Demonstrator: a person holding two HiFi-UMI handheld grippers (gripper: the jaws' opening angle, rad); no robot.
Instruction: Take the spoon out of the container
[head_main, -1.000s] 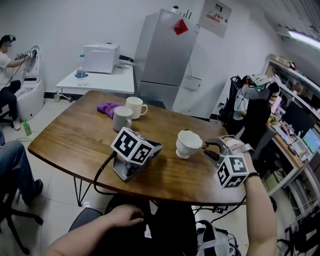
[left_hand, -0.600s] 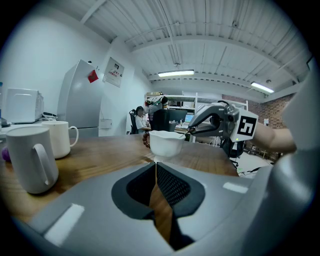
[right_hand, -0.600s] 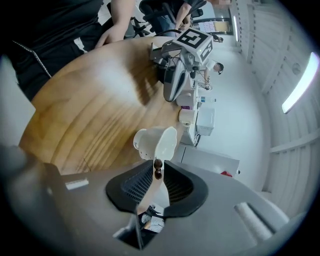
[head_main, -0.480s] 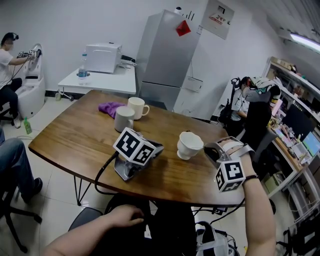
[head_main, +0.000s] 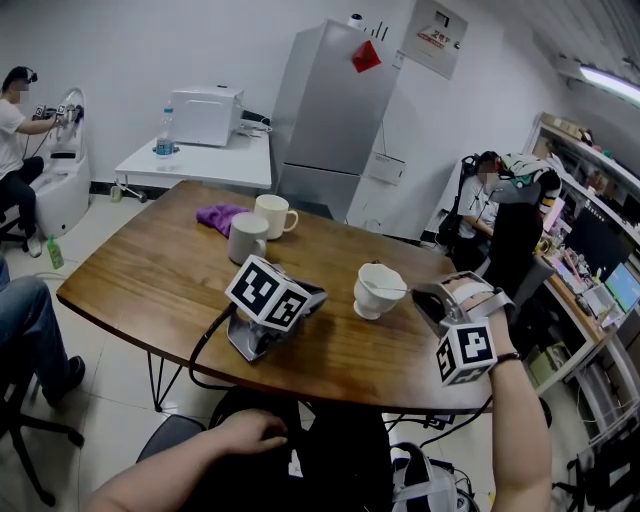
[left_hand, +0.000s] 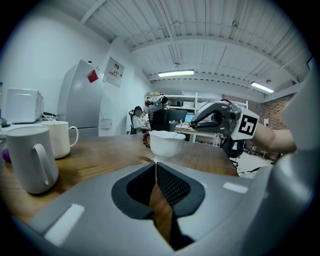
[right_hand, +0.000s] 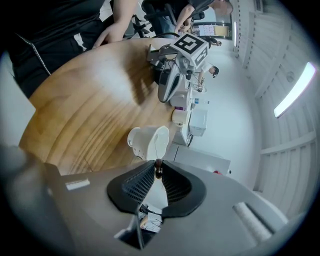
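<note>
A white footed cup (head_main: 378, 290) (left_hand: 167, 142) (right_hand: 150, 142) stands on the wooden table (head_main: 150, 275), right of centre. A thin spoon (head_main: 393, 289) (right_hand: 158, 166) leans in it, handle pointing right. My right gripper (head_main: 418, 296) (right_hand: 158, 169) is level with the cup's rim, just to its right. Its jaws are closing, and their tips pinch the dark end of the spoon's handle. My left gripper (head_main: 316, 293) (left_hand: 155, 165) lies on the table left of the cup. It is shut and holds nothing, and no hand is on it.
A grey mug (head_main: 246, 238), a white mug (head_main: 272, 214) and a purple cloth (head_main: 218, 215) sit at the table's far side. The left gripper's cable (head_main: 200, 350) hangs over the near edge. A seated person (head_main: 505, 215) and desks are beyond the table's right end.
My right gripper has come in toward the cup and its wide-open jaws have closed round the spoon's handle. The left gripper and the cup have not moved.
</note>
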